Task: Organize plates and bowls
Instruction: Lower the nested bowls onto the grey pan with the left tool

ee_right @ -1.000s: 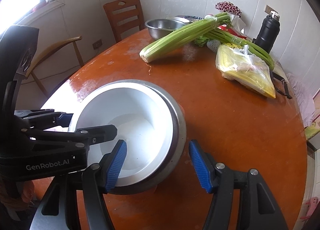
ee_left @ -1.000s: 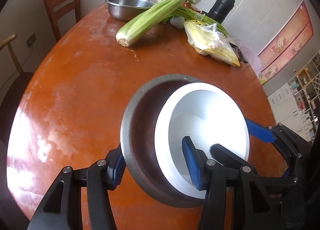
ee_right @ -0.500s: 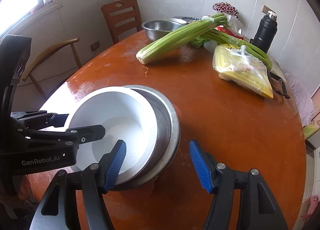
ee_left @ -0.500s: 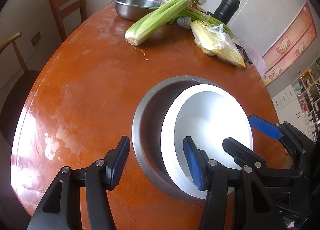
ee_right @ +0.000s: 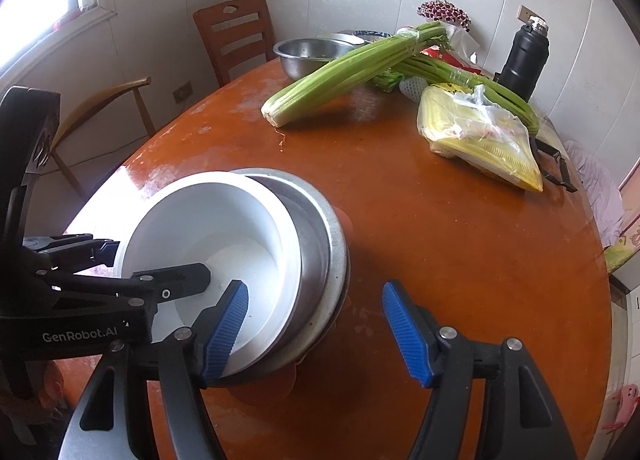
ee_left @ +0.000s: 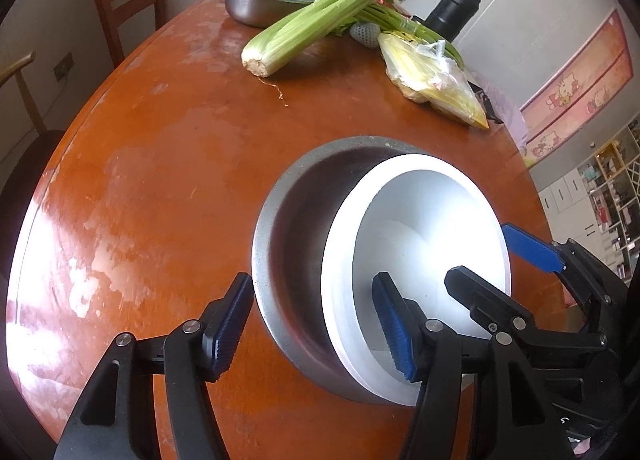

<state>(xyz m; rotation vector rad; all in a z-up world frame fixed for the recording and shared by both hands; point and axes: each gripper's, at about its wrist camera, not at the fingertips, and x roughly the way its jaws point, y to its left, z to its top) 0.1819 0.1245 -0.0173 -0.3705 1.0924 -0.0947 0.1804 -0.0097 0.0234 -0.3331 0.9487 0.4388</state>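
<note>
White bowl (ee_left: 424, 244) sits tilted inside steel basin (ee_left: 296, 236) on round wooden table (ee_left: 168, 164), at 5 o'clock in left wrist view. Left gripper (ee_left: 316, 324) wide open, grasping nothing, one finger over bowl interior. Right gripper (ee_right: 316, 332) likewise wide open, empty, left finger at bowl rim. Bowl likely rigid, glossy, slippery, breakable; rim pinch looks safest. Celery (ee_right: 340, 76) at 12 o'clock.

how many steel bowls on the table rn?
2. One near steel bowl sits close to the grippers with the white bowl tilted inside it. One far steel bowl stands behind the celery. More dishes behind it are partly hidden.
</note>
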